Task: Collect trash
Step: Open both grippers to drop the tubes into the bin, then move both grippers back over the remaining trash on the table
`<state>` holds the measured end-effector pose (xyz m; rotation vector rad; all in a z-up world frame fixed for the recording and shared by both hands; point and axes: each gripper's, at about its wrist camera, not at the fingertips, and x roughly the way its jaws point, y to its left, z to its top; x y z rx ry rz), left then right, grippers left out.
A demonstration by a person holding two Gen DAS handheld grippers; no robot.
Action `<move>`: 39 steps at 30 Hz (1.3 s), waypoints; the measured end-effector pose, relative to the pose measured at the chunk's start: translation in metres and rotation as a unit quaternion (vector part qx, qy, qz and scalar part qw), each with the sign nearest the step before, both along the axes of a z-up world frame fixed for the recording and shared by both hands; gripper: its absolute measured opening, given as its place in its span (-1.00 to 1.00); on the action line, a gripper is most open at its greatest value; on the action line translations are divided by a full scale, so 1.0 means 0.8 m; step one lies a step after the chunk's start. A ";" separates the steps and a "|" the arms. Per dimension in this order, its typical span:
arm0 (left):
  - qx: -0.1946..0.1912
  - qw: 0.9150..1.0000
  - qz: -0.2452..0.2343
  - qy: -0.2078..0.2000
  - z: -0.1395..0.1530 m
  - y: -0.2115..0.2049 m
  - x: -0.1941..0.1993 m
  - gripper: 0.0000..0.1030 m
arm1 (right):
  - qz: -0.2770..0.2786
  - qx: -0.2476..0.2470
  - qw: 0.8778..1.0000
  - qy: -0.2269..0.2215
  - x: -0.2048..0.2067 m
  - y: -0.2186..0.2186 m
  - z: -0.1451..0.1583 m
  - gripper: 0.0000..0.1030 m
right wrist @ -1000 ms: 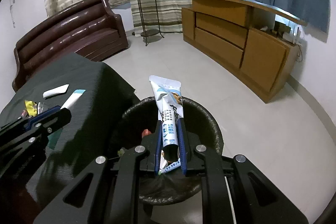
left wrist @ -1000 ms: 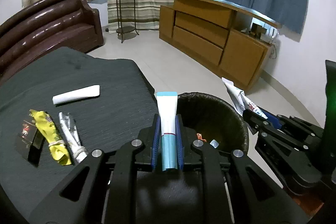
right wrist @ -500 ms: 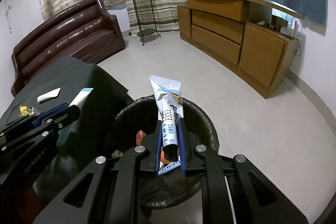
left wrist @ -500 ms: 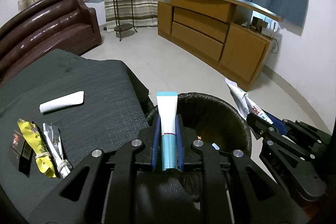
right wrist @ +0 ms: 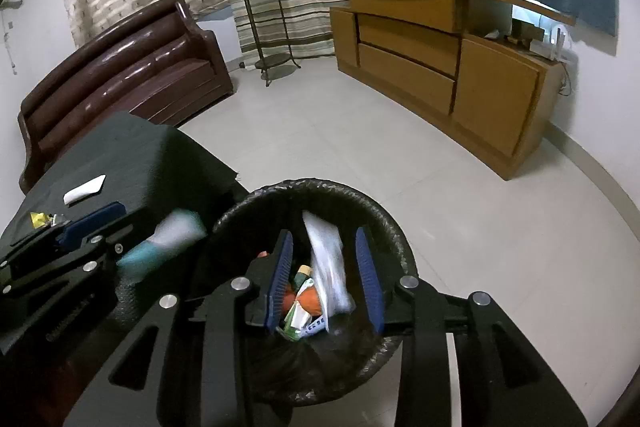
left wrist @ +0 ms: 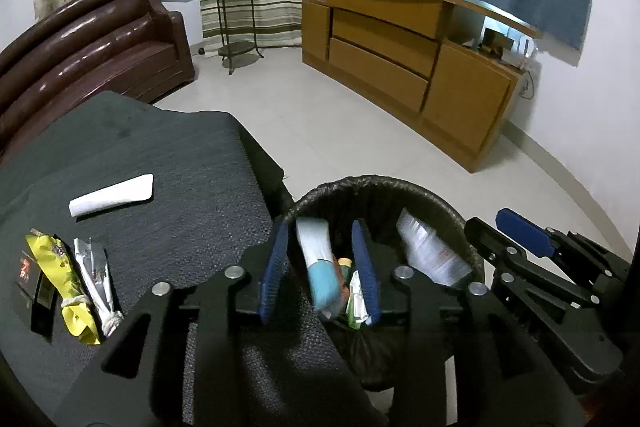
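Opening over the bin (left wrist: 436, 195), both tools — left tool (left wrist: 320, 267), right tool (right wrist: 326, 267) — drop one blurred tube (left wrist: 320, 267) and one wrapper (right wrist: 330, 267); only the left view shows the table (left wrist: 160, 155) — four pieces.

Your bin (left wrist: 384, 187) sits on the floor right of the table (left wrist: 160, 155); wrappers (left wrist: 76, 279) on its near-left, sofa (left wrist: 88, 47) far left, cabinet (left wrist: 400, 39) far right.

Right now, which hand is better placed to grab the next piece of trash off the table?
Left. The left tool, its jaws opening, sits at the table edge beside the remaining wrappers; the right tool is over the bin, on its far side.
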<state>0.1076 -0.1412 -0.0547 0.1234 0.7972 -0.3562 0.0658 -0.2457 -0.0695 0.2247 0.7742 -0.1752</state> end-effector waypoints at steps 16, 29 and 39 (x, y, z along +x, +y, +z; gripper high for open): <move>-0.006 1.000 0.016 -0.006 0.012 0.016 -0.004 0.04 | -0.007 -0.004 1.000 -0.005 0.000 -0.003 0.004 -0.22; -0.004 0.998 0.067 -0.010 0.028 0.091 -0.015 0.17 | 0.025 -0.011 1.000 -0.010 -0.002 0.030 0.014 -0.19; -0.005 0.992 0.123 -0.004 0.029 0.168 -0.029 0.17 | 0.067 -0.019 0.997 -0.013 -0.002 0.080 0.021 -0.19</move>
